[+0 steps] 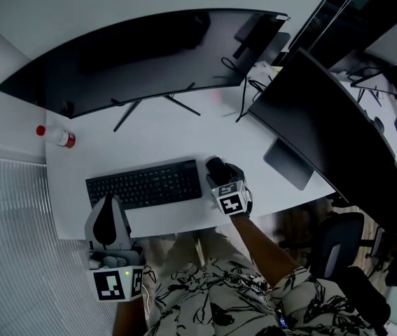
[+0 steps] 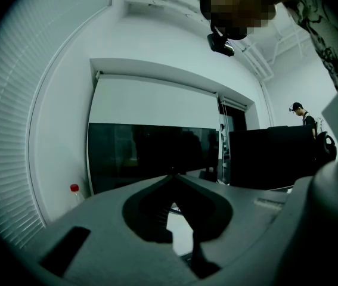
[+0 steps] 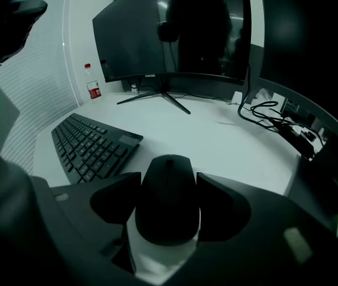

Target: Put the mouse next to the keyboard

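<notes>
A black mouse [image 1: 216, 166] [image 3: 169, 198] rests on the white desk [image 1: 184, 131], just right of the black keyboard [image 1: 144, 184] [image 3: 88, 145]. My right gripper [image 1: 220, 174] [image 3: 169, 190] is shut on the mouse, one jaw pressed against each of its sides. Over the desk's front edge, at the keyboard's near left corner, my left gripper [image 1: 108, 201] [image 2: 173, 175] is shut with nothing in it. Its tips meet and point towards the monitors.
A wide curved monitor [image 1: 149, 47] stands at the back of the desk, with a second dark monitor [image 1: 324, 131] at the right. A red-capped bottle [image 1: 58, 137] sits at the far left. Cables [image 1: 251, 82] lie between the monitors. An office chair [image 1: 338, 247] stands off to the right.
</notes>
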